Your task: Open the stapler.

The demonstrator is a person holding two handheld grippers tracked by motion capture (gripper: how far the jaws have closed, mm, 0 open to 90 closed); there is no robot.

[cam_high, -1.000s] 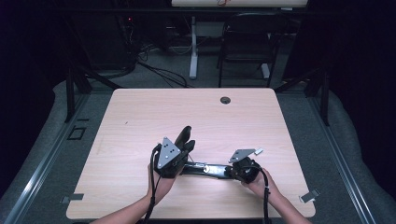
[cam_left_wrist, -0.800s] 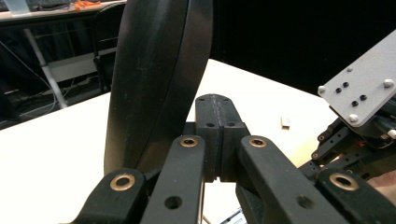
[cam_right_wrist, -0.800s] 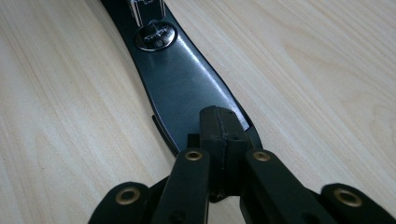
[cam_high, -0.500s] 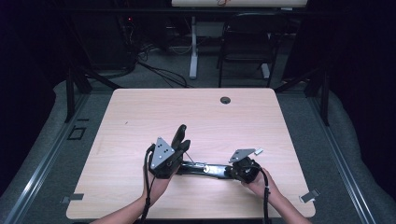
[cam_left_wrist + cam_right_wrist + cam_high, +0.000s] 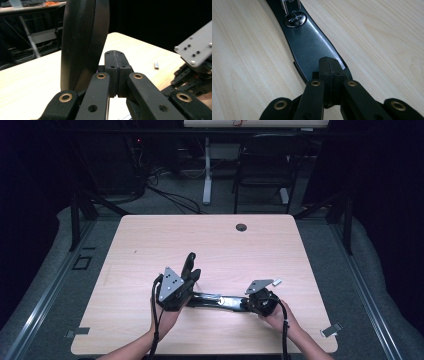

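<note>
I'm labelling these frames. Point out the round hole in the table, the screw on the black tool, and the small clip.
Hole (image 5: 241, 227), high view, its middle.
Screw (image 5: 295, 19), right gripper view, its head.
Clip (image 5: 156, 65), left gripper view, its body.

small item on table (image 5: 156, 65): too small to identify | black tool (image 5: 312, 47): far end cut off by frame top

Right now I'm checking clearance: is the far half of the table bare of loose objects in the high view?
Yes: beyond the hand-held grippers the table shows bare wood and a built-in grommet hole.
</note>
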